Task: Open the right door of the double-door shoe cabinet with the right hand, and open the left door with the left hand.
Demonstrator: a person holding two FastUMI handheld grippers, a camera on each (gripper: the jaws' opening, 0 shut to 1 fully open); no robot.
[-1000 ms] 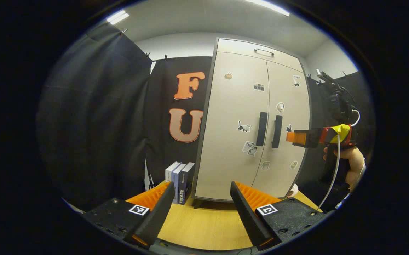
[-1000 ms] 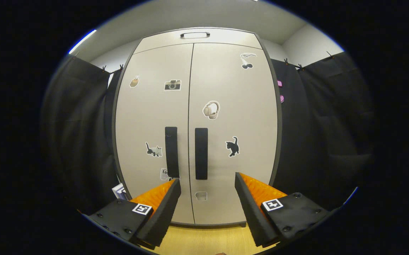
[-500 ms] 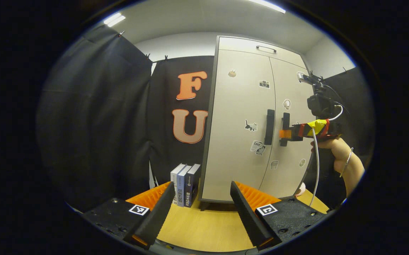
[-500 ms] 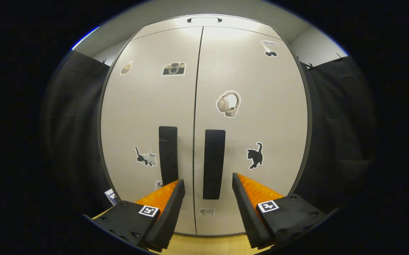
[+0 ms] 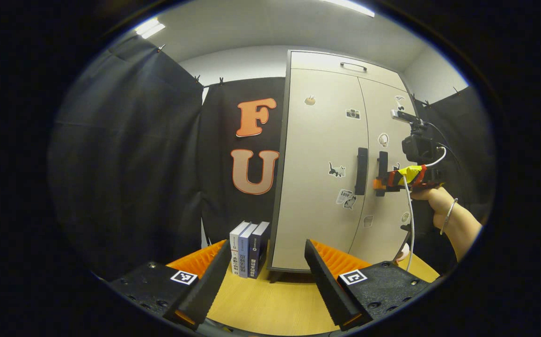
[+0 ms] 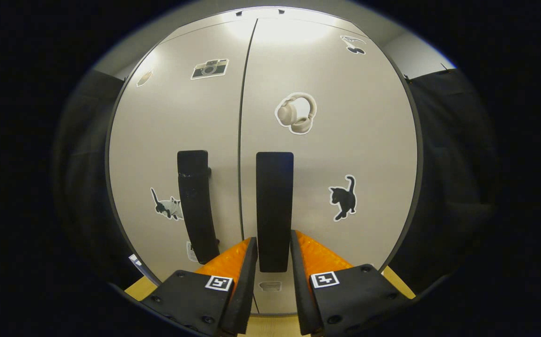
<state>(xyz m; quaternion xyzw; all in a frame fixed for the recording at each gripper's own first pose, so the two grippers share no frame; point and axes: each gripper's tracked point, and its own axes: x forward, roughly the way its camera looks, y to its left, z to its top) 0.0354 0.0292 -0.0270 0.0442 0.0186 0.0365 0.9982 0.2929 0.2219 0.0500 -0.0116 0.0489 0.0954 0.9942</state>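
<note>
— Handles first: from where I stand, the left handle (image 6: 196,206) sits untouched, and just across the seam the right handle (image 6: 274,210) has the right gripper (image 6: 271,252) closing around its lower end, a finger on each side. Whether both pads press yet, I can't tell.

— Then I'd say finish the squeeze before pulling, and pull along the door's swing, outward and to the right, so the fingers don't slide off the bottom of the bar.

— Agreed. Both doors of the shoe cabinet (image 5: 326,187) look shut.

— What about the left gripper (image 5: 266,264)?

— Spread wide, empty, hanging low over the wooden table (image 5: 270,304), well back from the cabinet.

— Its view gives me the side picture: books (image 5: 249,248) standing just left of the cabinet, then the person's hand (image 5: 432,199) holding the right gripper out at handle height.

— While the right gripper view gives the alignment, handle squarely between the fingers.
</note>
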